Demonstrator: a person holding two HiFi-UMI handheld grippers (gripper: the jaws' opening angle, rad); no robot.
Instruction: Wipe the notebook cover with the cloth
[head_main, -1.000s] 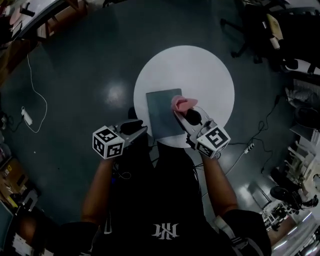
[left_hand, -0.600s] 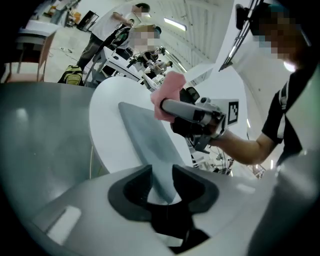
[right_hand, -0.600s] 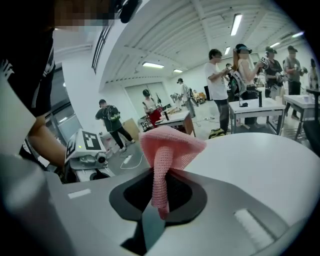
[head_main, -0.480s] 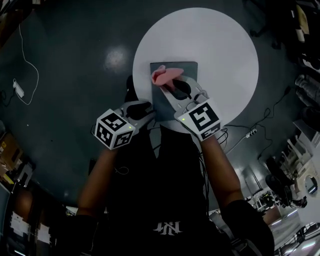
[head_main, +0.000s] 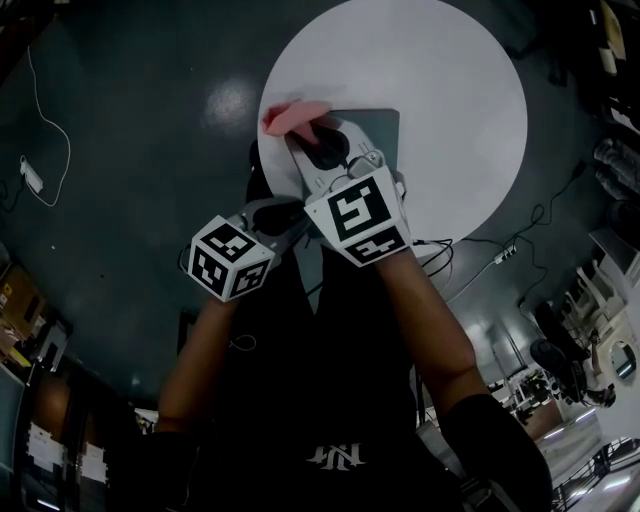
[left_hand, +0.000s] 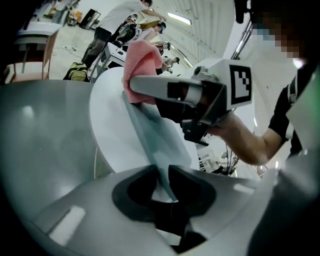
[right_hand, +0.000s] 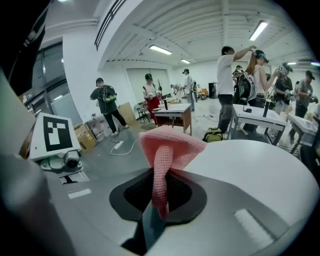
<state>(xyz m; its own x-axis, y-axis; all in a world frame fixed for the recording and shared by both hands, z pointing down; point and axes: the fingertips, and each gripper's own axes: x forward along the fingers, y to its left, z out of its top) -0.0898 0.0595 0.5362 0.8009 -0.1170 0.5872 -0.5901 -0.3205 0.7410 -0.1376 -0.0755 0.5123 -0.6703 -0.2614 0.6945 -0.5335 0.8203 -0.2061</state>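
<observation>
Round and white over a dark workshop floor, the bench (head_main: 450, 90) carries the grey notebook (head_main: 385, 125) by its near-left edge, long axis running away from the person. The left tongs (left_hand: 162, 182) have just been closing and pinch the notebook's near edge. The right tongs (right_hand: 159, 195), clenched on the pink cloth (right_hand: 167, 145), sit at its far-left corner, so the wipe likely draws back along the cover.
</observation>
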